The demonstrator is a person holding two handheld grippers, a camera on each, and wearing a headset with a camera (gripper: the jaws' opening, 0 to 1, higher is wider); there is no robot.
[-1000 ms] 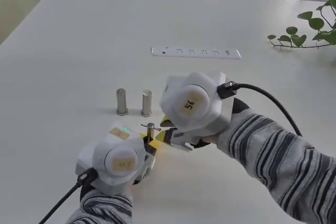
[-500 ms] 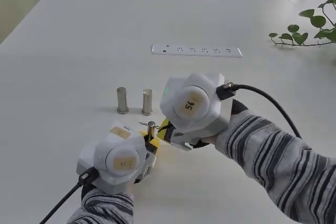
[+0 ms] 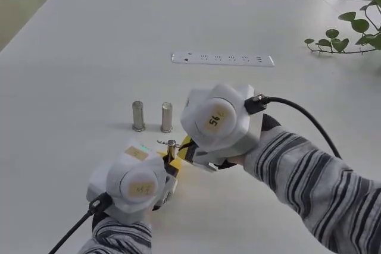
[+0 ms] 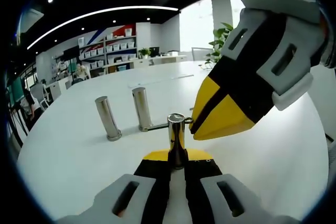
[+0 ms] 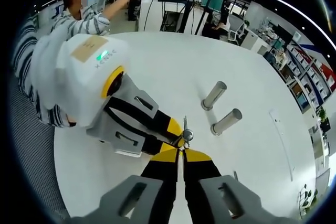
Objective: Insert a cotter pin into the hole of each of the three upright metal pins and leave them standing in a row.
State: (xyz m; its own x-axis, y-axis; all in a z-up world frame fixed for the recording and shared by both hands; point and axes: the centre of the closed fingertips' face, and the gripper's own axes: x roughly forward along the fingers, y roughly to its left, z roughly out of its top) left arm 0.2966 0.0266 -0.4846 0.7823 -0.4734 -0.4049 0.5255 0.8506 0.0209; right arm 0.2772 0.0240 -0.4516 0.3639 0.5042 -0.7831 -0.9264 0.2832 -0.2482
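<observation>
my left gripper (image 4: 177, 169) clamps the near metal pin (image 4: 176, 135) upright, while my right gripper (image 5: 182, 153) pinches the cotter pin (image 4: 156, 126), its tip through the hole. first of three, i judge; next push it home — two bare pins (image 3: 138, 115) wait behind.

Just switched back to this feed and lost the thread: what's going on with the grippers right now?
The left gripper is shut on one metal pin, holding it upright. The right gripper grips a cotter pin that looks threaded through that pin's hole, its tip poking out the far side. A second pin and a third pin stand side by side on the table beyond, apparently without cotter pins.
</observation>
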